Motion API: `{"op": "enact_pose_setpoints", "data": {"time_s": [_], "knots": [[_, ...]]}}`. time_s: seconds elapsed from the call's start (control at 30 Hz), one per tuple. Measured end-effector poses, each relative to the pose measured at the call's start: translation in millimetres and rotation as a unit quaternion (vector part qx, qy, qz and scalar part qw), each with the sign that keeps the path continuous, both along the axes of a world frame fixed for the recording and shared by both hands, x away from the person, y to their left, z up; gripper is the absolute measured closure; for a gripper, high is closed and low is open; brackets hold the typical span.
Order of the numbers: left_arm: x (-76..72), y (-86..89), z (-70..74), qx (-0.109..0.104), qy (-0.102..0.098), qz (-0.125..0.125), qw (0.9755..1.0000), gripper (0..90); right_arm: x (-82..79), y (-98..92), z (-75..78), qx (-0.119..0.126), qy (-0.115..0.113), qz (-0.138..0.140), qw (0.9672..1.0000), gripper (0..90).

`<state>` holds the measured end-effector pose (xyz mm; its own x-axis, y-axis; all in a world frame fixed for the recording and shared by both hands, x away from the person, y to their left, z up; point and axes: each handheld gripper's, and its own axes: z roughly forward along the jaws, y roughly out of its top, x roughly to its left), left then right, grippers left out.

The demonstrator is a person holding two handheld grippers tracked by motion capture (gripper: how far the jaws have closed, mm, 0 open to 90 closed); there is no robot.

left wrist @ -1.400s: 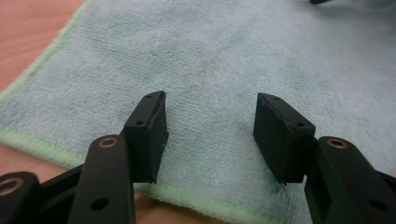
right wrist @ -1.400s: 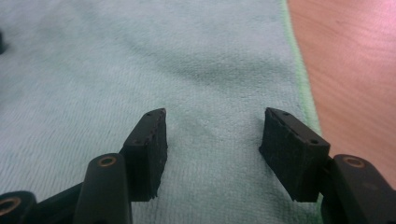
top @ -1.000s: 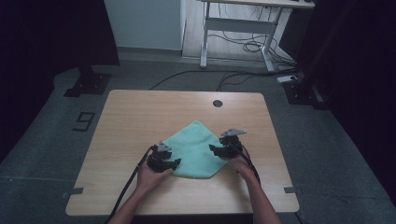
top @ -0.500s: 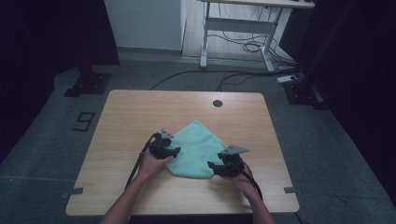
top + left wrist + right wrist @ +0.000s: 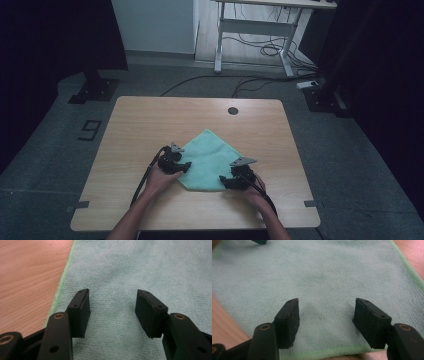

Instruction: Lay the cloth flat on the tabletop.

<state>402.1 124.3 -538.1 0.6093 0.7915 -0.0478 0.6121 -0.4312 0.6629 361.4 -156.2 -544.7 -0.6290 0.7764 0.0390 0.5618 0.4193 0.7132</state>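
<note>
Going left to right across the wooden table [image 5: 150, 125]. Left gripper [image 5: 184, 166] parked at the nine o'clock corner of the green cloth [image 5: 210, 157], same spot as a second ago. Jaws wide apart over the cloth in the left gripper view [image 5: 112, 310], nothing pinched between them, just soft fuzz [image 5: 150, 265] under the gap and the cloth's pale edge running off toward eleven o'clock beside bare wood [image 5: 30, 277]. Cloth lying flat near the six o'clock side of the table, shaped like a diamond, point aimed at twelve. Right gripper [image 5: 225, 181] now at the cloth's five o'clock corner; a second ago up at the three o'clock corner, so slid down toward the person. Jaws spread wide in the right gripper view [image 5: 325, 320], holding nothing, cloth [image 5: 324, 272] under them and its green hem crossing at six o'clock. Tip of the other gripper peeking in at eleven o'clock there.
</note>
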Motion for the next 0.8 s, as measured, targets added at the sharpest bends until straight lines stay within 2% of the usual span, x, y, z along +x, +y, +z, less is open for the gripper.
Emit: {"op": "enact_pose_setpoints", "data": {"time_s": [0.07,0.2,0.37,0.67,0.8], "knots": [[-1.2,1.2,0.4,0.0,0.002,-0.002,1.0,45.2,2.8,-1.7,-0.6,0.008,0.0,-0.003,1.0,38.2],[-5.6,1.7,1.9,-0.001,0.012,-0.002,0.9999,45.2,9.9,-4.7,-0.4,0.005,0.001,-0.007,1.0,39.3],[-21.4,0.7,3.1,0.007,0.016,-0.01,0.9998,45.1,26.2,-4.6,0.2,-0.005,0.0,-0.013,0.9999,39.3],[-42.6,2.7,0.3,-0.028,0.018,-0.01,0.9994,45.1,60.0,-4.5,-1.2,0.01,-0.003,-0.018,0.9998,40.4],[-48.1,1.7,-1.5,-0.032,0.009,-0.008,0.9994,45.2,63.5,-10.3,-1.2,0.027,-0.007,-0.028,0.9992,39.9]]}}
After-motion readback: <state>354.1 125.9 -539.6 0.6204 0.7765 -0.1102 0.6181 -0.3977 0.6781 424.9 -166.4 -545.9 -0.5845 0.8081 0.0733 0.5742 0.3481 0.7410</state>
